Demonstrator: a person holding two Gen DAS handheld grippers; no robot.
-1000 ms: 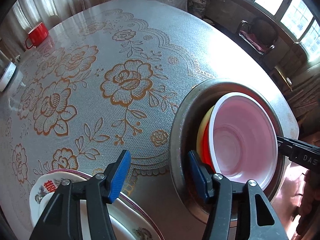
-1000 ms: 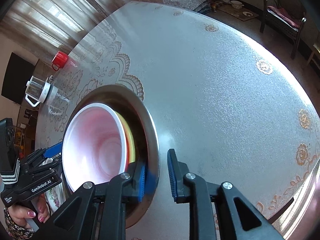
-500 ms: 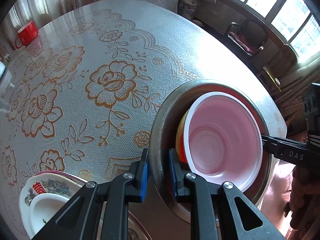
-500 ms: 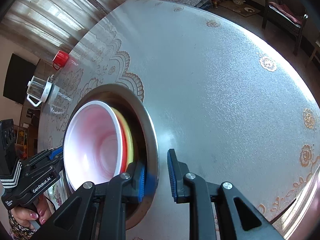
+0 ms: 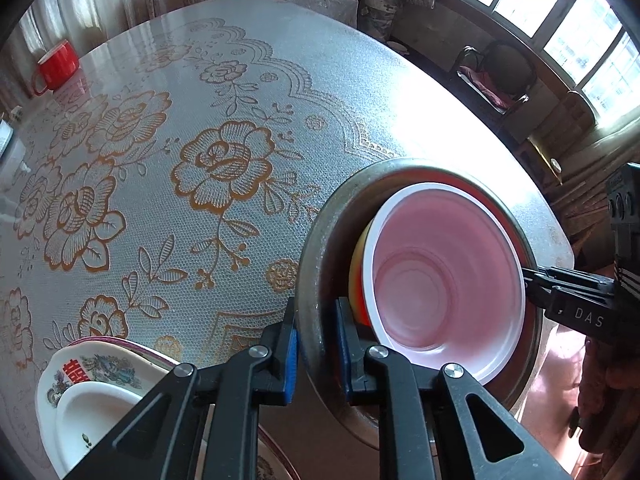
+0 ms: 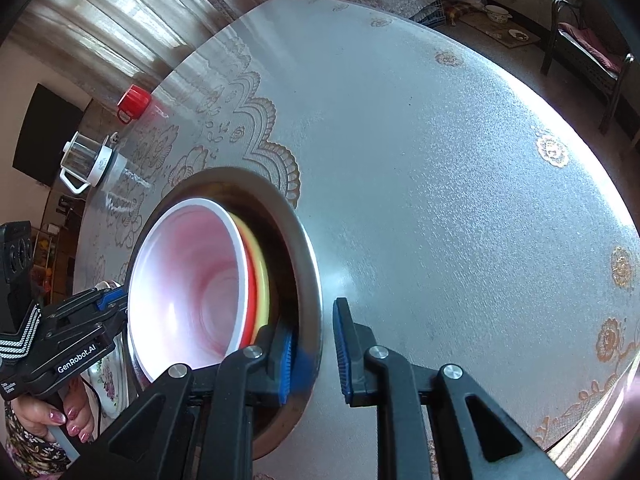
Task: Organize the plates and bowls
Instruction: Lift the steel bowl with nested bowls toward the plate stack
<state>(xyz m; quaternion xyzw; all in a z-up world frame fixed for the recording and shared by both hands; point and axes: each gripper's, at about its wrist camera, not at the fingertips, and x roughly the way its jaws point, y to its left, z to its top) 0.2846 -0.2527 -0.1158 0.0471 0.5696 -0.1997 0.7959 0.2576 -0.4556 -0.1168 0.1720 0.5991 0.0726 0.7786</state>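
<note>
A round metal basin (image 5: 320,248) (image 6: 308,256) stands on the floral table. It holds a white bowl with a pink inside (image 5: 444,280) (image 6: 188,288), leaning on a red bowl and a yellow bowl (image 5: 356,276) (image 6: 260,272). My left gripper (image 5: 316,344) (image 6: 120,304) is shut on the basin's near rim, one pad inside and one outside. My right gripper (image 6: 314,350) (image 5: 528,280) straddles the opposite rim with its jaws closing. Its inner pad touches the rim, and a sliver of table shows before the outer pad.
A flowered plate (image 5: 100,364) with a white dish (image 5: 92,412) on it lies at the near left. A red mug (image 5: 56,64) (image 6: 134,98) and a glass jug (image 6: 86,160) stand far across the table. A person's hand (image 6: 60,420) holds the left gripper. Chairs (image 6: 588,52) stand beyond the table.
My left gripper went from wide open to shut on the basin's rim, shifting toward the basin. The right gripper stayed astride the rim and its jaws narrowed slightly.
</note>
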